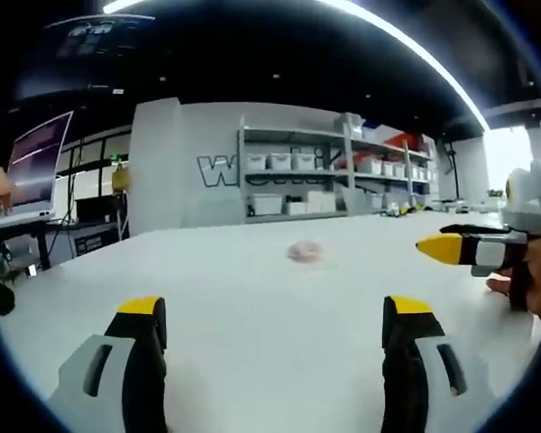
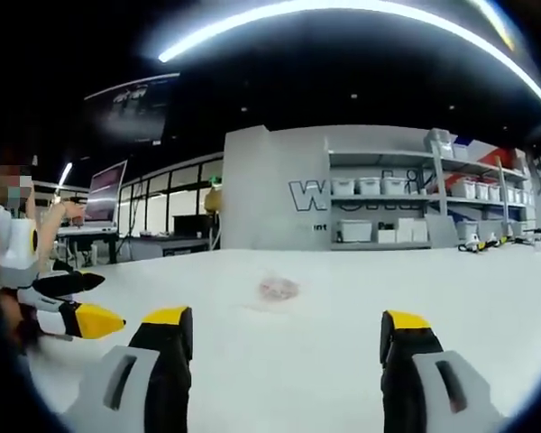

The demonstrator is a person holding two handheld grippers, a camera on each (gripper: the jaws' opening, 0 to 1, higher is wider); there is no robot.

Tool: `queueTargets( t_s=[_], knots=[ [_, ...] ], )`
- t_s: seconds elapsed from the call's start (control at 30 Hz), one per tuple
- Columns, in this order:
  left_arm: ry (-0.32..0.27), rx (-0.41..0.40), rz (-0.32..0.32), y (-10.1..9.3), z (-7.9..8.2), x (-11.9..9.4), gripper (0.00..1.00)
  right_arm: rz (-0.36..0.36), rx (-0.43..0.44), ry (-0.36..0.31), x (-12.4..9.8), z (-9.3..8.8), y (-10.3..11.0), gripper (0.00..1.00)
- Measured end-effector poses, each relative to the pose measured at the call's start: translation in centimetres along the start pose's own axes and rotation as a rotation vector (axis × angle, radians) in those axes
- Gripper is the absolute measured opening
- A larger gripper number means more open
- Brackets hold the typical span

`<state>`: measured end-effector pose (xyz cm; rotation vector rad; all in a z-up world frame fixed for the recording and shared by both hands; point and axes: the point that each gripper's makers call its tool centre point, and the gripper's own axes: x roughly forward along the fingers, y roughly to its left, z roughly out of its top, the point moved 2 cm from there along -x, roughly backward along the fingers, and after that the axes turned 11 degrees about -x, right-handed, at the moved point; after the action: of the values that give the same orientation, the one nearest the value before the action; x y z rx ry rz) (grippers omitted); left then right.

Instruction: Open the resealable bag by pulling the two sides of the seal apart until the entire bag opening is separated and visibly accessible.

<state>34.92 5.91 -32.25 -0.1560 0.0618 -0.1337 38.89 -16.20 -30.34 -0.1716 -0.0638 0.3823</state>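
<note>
Yellow-tipped jaws of the left tool (image 1: 275, 320) are seen spread wide apart at the bottom of the left gripper view, with nothing held between them; bare white tabletop (image 1: 252, 361) is visible through the gap. The right tool (image 2: 288, 329) is likewise seen fully spread and empty in the right gripper view. Each tool is also caught from the side in the other's view, low over the tabletop.

The resealable bag (image 1: 305, 250) is seen as a small, pale pinkish, crumpled shape lying on the tabletop ahead of both tools, well apart from them, roughly midway between the two. It is also seen in the right gripper view (image 2: 278, 289). Its seal cannot be made out; the bag is too small and blurred for its orientation to be told.

Several risks are judged from this. Since the seal line is not located, the body of the bag could be gripped instead of the two lips, and the bag would then be stretched or torn rather than opened. Both lips could be pinched together by one tool, so that nothing is separated. Being light and loose, the bag could be pushed across the smooth tabletop by an incoming jaw. A shallow hold on thin film is likely to slip once the pull is applied.

Shelving with white bins (image 1: 293, 162) and a monitor (image 1: 38, 162) are seen beyond.
</note>
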Motion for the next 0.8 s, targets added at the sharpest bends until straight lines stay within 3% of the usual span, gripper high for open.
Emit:
queueTargets(
  t_s=[0.8],
  knots=[
    [-0.006,-0.017,0.006,0.15,0.14,-0.05,0.99,0.007,0.026,-0.010,-0.14,0.08,0.11,0.82]
  ],
)
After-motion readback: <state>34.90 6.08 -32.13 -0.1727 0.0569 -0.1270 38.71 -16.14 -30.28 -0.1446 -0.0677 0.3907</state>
